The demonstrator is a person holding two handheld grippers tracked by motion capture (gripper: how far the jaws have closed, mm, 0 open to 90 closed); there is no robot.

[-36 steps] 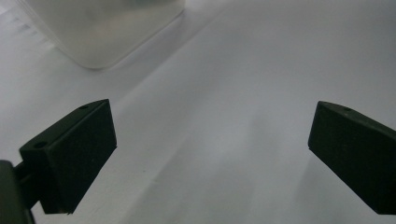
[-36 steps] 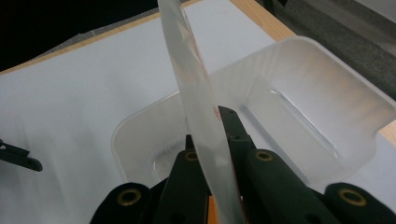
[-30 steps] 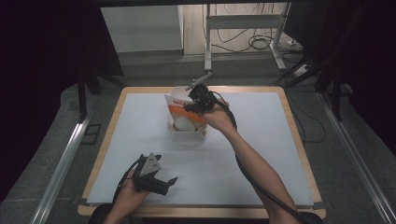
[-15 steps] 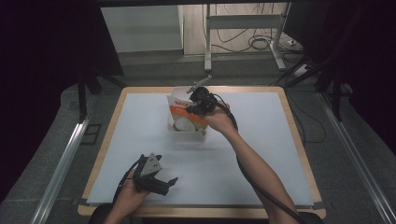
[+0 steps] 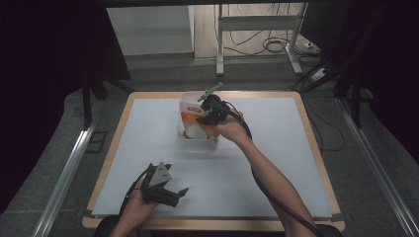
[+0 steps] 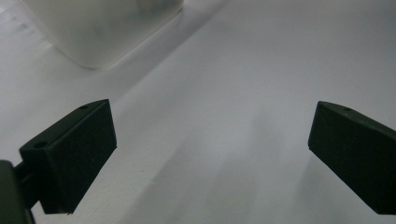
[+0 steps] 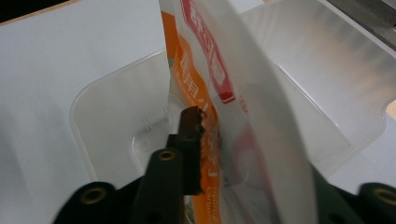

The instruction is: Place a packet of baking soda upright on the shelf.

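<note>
A person works at a white table [image 5: 276, 163] with a handheld gripper in each hand. At the far middle of the table stands one clear plastic bin [image 5: 197, 142], and one white and orange snack pouch [image 5: 190, 114] stands upright inside it. The right gripper [image 5: 206, 112] reaches over the bin with the pouch [image 7: 219, 93] between its jaws; the jaws have just been opening, and the one pad in view [image 7: 190, 140] now sits just beside the pouch rather than pressing it. This looks like the release step of placing the pouch into the bin. The next move likely calls for lifting the gripper straight out without dragging the pouch over. The left gripper [image 5: 174, 193] rests at the near left, well apart from the bin [image 6: 102, 28], its jaws wide open and empty.
</note>
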